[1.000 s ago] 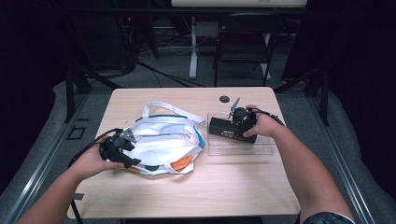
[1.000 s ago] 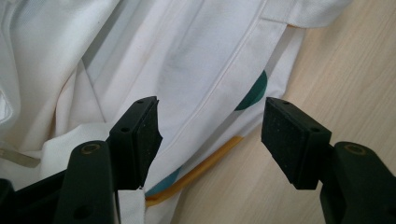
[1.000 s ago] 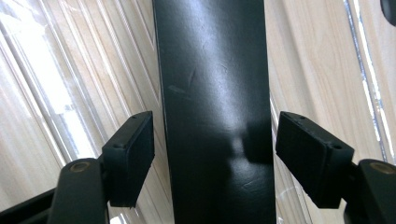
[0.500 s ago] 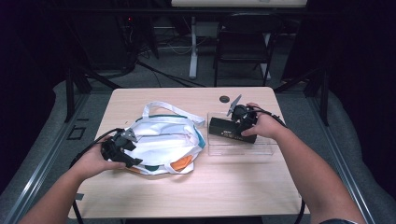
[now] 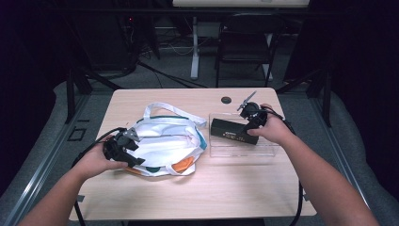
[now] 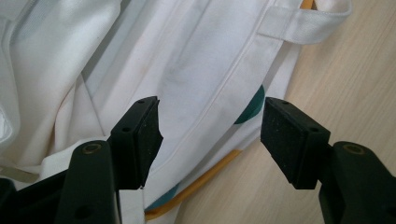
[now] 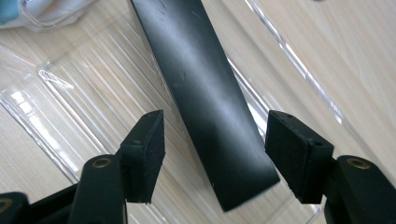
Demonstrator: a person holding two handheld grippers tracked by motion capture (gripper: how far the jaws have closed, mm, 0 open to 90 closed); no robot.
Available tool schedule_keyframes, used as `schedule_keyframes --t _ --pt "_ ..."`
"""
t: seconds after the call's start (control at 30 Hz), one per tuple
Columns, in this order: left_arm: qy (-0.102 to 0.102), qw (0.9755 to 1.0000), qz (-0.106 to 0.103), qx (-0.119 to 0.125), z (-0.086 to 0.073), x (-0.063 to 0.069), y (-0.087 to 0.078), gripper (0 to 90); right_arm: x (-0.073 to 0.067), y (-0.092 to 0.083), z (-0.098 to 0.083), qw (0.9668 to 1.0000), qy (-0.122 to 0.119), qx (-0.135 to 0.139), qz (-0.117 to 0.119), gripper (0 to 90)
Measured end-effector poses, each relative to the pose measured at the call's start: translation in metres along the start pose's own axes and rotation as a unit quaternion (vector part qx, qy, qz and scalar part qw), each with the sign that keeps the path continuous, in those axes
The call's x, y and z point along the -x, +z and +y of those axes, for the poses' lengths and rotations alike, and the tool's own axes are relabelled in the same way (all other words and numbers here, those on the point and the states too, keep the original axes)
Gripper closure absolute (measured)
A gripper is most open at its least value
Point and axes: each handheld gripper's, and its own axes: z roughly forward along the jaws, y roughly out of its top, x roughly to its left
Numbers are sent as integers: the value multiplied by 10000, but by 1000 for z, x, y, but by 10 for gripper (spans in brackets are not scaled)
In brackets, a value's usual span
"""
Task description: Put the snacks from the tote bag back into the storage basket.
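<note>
- The left hand-held gripper (image 5: 123, 147) rests at the white bag's (image 5: 164, 141) near-left side, toward the worktop's (image 5: 197, 197) left edge; jaws apart astride a fold, probably to steady it.
- The black box (image 5: 231, 132) lies in a clear tray (image 5: 244, 149) near the right edge.
- The right hand-held gripper (image 7: 212, 156) hovers over the box's end; its jaws have just been closing, pads not yet pressing, seemingly lining up a grasp.

My right hand (image 5: 273, 131) hides the black box's (image 5: 229, 132) right end. White bag (image 6: 177, 79) runs off frame; its contents hidden. Box label too small to read.
</note>
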Motion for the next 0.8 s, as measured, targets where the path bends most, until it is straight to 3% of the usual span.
schedule_keyframes --t 0.3,0.53,0.8 --pt "-26 10000 -61 0 3 -2 3 376 2 -5 -16 9970 712 -288 -91 400" --pt "9 10000 -61 -8 5 -1 5 376 1 -4 -26 9950 871 -462 -151 400" --pt "30 10000 -55 -15 7 0 8 376 5 10 -43 9923 1101 -555 -155 386"
